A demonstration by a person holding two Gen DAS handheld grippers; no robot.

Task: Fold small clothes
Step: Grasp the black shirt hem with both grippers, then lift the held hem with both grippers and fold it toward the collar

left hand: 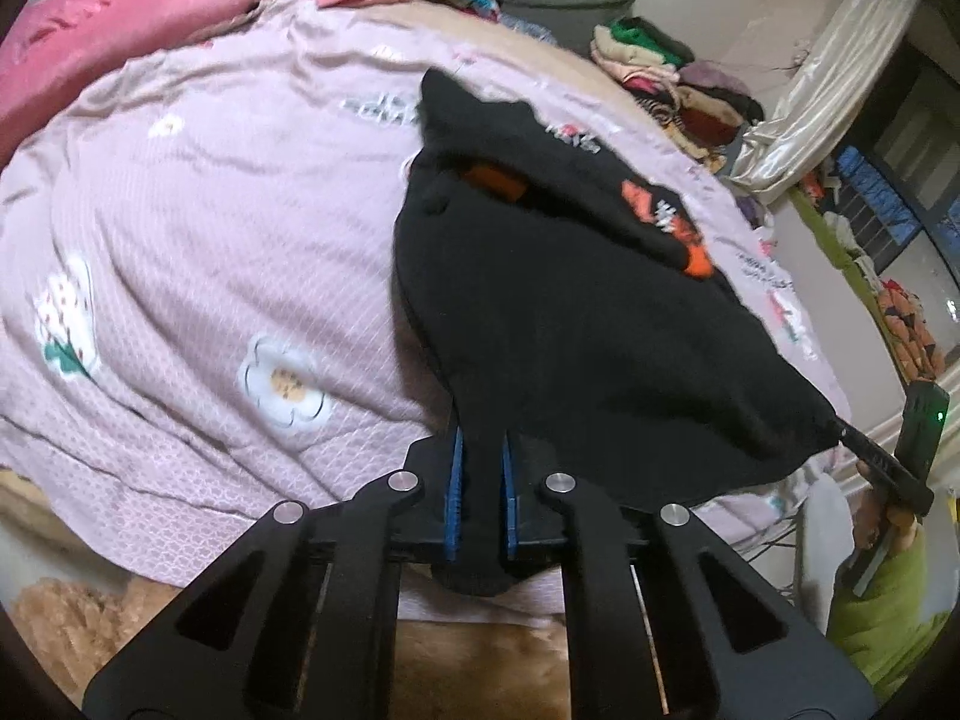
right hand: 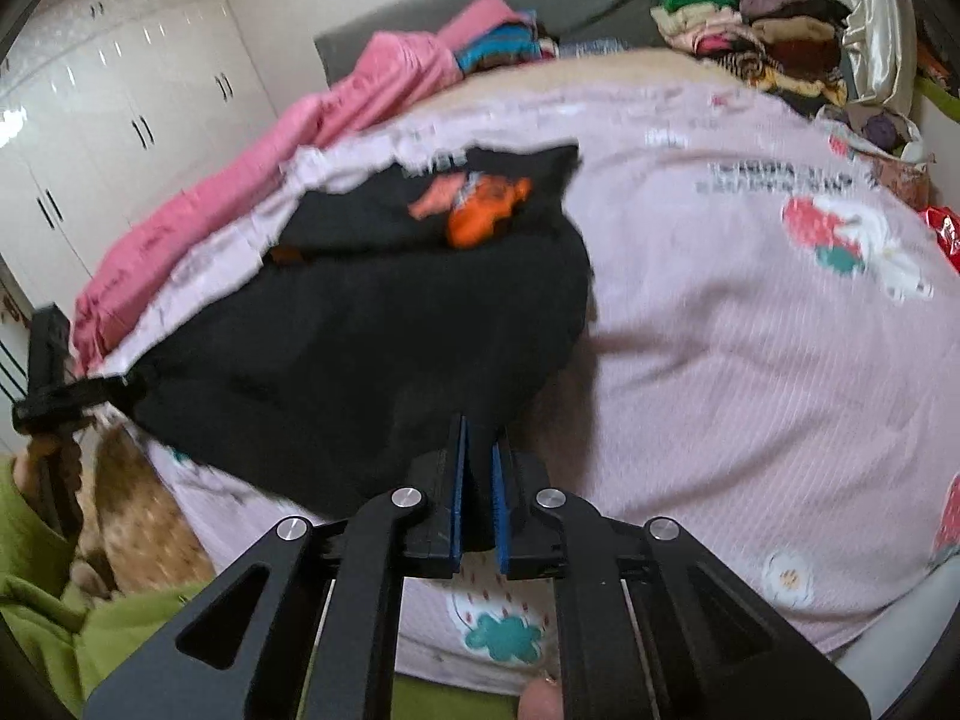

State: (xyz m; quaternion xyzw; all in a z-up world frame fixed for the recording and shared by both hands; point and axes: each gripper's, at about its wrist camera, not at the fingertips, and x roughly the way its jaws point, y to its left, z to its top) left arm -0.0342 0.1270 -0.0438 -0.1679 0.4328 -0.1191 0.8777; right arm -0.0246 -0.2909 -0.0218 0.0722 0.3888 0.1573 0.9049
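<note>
A small black garment with an orange and white print lies partly lifted over a pink flowered bedspread. My left gripper is shut on its near hem, and black cloth hangs down between the blue pads. My right gripper is shut on the other near corner of the same garment. The right gripper also shows at the far right of the left wrist view, and the left gripper at the left of the right wrist view. The far part with the print rests on the bed.
A pink quilt is bunched at the far side. Piles of folded clothes sit by the grey headboard. A tan plush blanket hangs at the near edge. White wardrobes stand left. The person's green sleeve is low.
</note>
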